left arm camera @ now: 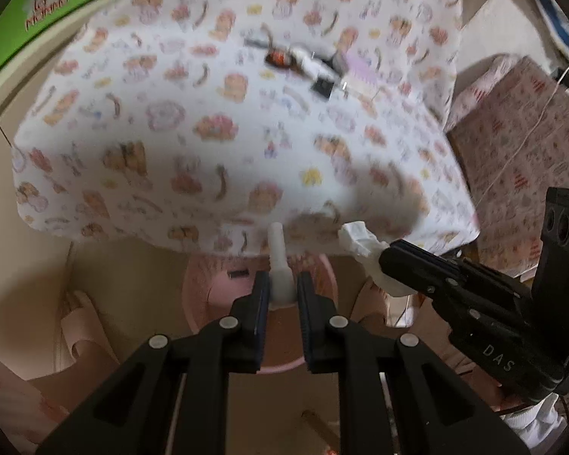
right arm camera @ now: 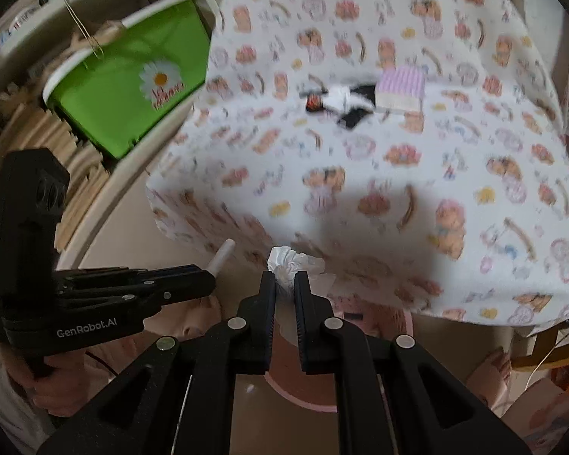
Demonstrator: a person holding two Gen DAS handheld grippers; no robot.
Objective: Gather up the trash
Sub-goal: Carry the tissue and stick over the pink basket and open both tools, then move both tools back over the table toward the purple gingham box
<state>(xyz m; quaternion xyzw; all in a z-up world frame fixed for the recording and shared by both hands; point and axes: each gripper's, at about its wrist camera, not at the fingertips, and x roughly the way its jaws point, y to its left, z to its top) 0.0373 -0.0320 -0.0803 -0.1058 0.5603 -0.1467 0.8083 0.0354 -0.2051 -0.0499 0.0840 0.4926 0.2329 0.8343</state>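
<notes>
Cartoon-print tablecloth [left arm camera: 208, 132], green box [right arm camera: 132, 94] beside

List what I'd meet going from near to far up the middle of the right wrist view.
Right hand-held gripper shut on a crumpled tissue → pink bin just beyond → tablecloth edge → small pile of black and white scraps farther back.

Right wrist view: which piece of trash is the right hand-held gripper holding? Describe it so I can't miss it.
Start at the table's cartoon-print cloth and drop to its near edge above the pink bin. There the right hand-held gripper pinches a crumpled white tissue. Unlike the smooth white tube beside it, it is wrinkled and puffy.
</notes>
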